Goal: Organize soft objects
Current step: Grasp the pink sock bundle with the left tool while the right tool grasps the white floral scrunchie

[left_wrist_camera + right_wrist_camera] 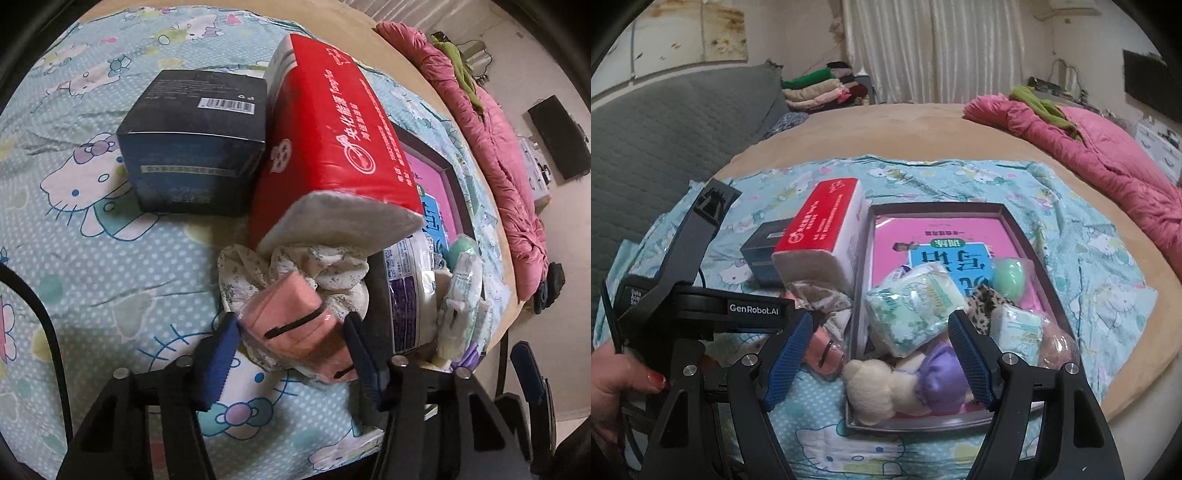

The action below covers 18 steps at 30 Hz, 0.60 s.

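Two fingers of the left gripper (291, 350) sit either side of the pink pack (295, 321), which lies on the floral cloth (325, 273) on the bed, just left of the tray (382, 295). In the left wrist view the right finger looks to be touching the pack's edge, while the left one seems just at its wrapper. So it's roughly half open around the pack, and I can't tell if it's really pinching yet. To do this bit well I'd squeeze evenly on the pack's short sides, catch only the pack and not the cloth under it, then lift straight up so the red tissue pack (328, 140) leaning over it doesn't topple. The near end of the pack is hidden behind the finger, and the tray is mostly blocked.

Right wrist view: the right gripper (882, 358) hangs wide open over the near end of the tray (923, 424), holding nothing, above the plush bear (882, 391) and a green packet (916, 310). Only a sliver of the pink pack (825, 349) shows past the left finger. A hand (613, 402) is cut off at the left edge.
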Each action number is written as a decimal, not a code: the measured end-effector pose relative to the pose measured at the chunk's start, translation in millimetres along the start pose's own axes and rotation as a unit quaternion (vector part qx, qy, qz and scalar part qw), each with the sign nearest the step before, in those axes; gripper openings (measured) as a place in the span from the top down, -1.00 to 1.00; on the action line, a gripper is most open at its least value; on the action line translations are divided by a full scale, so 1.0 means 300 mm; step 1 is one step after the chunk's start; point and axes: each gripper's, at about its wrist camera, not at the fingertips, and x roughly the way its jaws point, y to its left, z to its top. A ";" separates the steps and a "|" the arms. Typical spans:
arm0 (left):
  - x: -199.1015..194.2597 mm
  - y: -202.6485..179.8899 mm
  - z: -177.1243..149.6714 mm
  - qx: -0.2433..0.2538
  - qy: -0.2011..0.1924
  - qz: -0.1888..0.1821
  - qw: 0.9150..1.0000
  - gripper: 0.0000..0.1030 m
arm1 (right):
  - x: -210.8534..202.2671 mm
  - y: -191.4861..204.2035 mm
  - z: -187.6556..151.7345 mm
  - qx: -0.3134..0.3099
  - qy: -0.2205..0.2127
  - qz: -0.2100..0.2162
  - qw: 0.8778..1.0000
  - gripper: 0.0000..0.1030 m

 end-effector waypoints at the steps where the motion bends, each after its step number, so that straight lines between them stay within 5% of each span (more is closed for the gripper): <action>1: -0.005 0.007 0.000 -0.002 0.000 -0.004 1.000 0.03 | 0.002 0.009 0.000 -0.005 0.000 -0.001 1.000 -0.50; 4: -0.016 0.025 -0.003 -0.003 0.000 -0.019 1.000 0.15 | 0.008 0.029 0.002 -0.015 0.000 -0.001 1.000 -0.50; 7: -0.038 0.059 -0.011 -0.002 0.001 -0.030 1.000 0.81 | 0.018 0.043 0.005 -0.021 0.002 -0.002 1.000 -0.50; 14: -0.065 0.117 -0.020 -0.008 0.003 -0.076 0.997 0.81 | 0.053 0.080 0.006 -0.037 0.013 -0.004 0.999 -0.50; 18: -0.090 0.117 -0.042 0.017 -0.001 -0.051 0.999 0.81 | 0.055 0.075 0.007 -0.034 0.013 -0.007 0.999 -0.50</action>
